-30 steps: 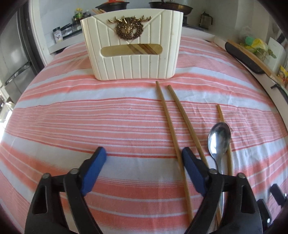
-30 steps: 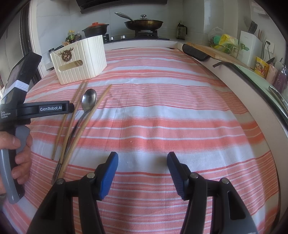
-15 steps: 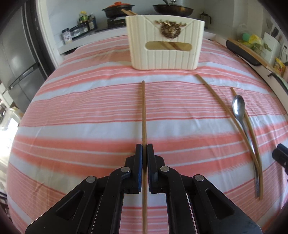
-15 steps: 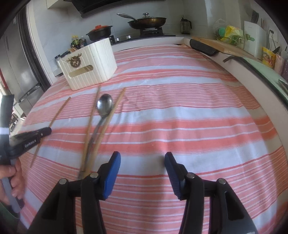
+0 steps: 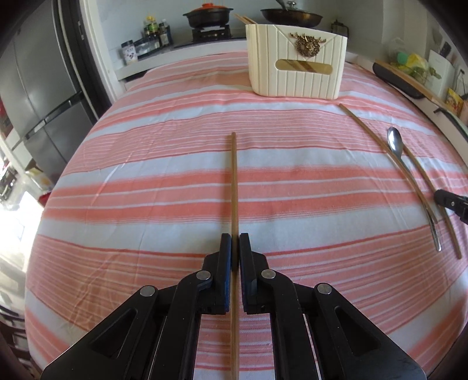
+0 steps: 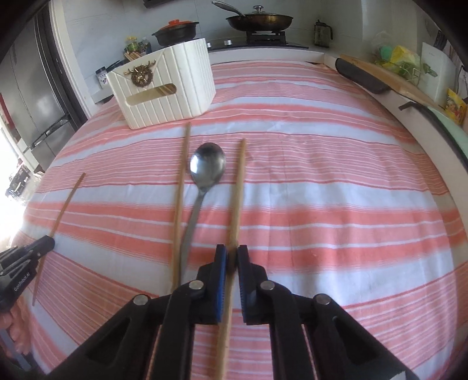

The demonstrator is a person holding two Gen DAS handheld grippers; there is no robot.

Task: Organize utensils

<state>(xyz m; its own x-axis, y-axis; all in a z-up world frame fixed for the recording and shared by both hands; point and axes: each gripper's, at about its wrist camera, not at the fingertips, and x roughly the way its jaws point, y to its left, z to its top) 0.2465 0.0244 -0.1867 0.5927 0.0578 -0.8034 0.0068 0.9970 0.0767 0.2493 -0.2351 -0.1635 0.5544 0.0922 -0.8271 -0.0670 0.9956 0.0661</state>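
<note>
My left gripper (image 5: 235, 242) is shut on a wooden chopstick (image 5: 233, 175) that points toward the cream utensil holder (image 5: 295, 73) at the back. My right gripper (image 6: 230, 254) is shut on another chopstick (image 6: 238, 187). A metal spoon (image 6: 204, 175) and a third chopstick (image 6: 180, 187) lie just left of it on the striped cloth. In the left wrist view the spoon (image 5: 397, 149) and two chopsticks (image 5: 371, 134) lie at the right. The left gripper (image 6: 26, 263) with its chopstick (image 6: 65, 201) shows at the left of the right wrist view.
The holder (image 6: 163, 87) stands at the back left with chopsticks inside. A stove with a pot (image 6: 175, 30) and pan (image 6: 259, 20) is behind the table. A dark board (image 6: 362, 76) and packets sit on the counter at the right. A fridge (image 5: 38, 96) is at the left.
My right gripper moved left and closed on the rightmost chopstick. My left gripper, open a second ago, closed on a chopstick and carried it left, away from the spoon.
</note>
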